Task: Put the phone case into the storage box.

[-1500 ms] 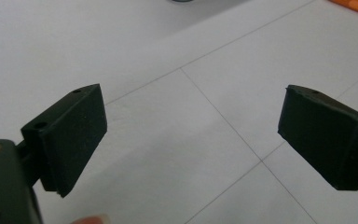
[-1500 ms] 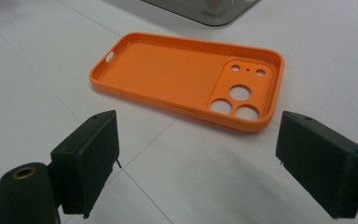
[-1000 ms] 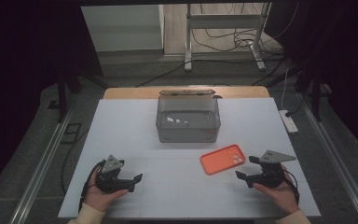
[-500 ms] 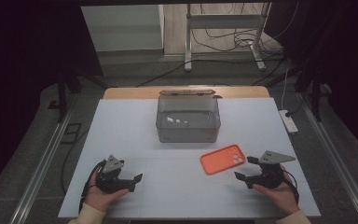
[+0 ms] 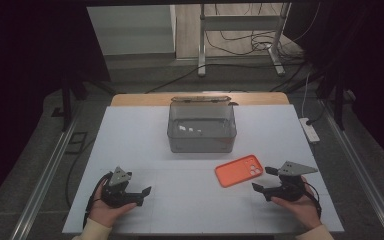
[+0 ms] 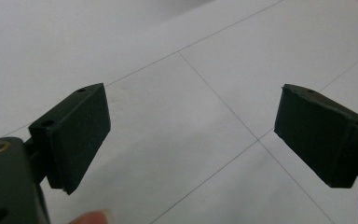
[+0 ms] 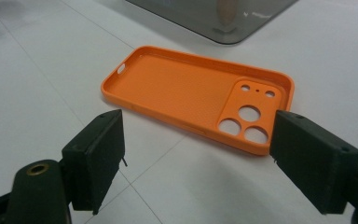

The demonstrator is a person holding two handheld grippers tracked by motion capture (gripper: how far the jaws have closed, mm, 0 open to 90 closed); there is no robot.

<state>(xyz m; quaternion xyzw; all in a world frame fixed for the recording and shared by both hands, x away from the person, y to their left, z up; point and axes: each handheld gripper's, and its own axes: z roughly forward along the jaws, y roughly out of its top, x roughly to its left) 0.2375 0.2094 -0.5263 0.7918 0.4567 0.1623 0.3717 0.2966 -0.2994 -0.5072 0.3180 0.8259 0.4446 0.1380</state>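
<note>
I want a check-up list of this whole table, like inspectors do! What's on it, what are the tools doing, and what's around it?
Surface: white table top with thin grid lines; bare wood strip at the far edge.
Job's things: orange phone case, empty, inside facing up, camera holes toward the right tool; clear box behind it, apart from it.
Clutter: a few small pale bits in the box, too small to identify.
Grippers: left tool open over bare table; right tool open, near the case, not touching it.
Cables: a cable trails from each tool; loose wires on the floor beyond the table.
Surroundings: white power strip at the right edge; metal stand behind; dark room.
</note>
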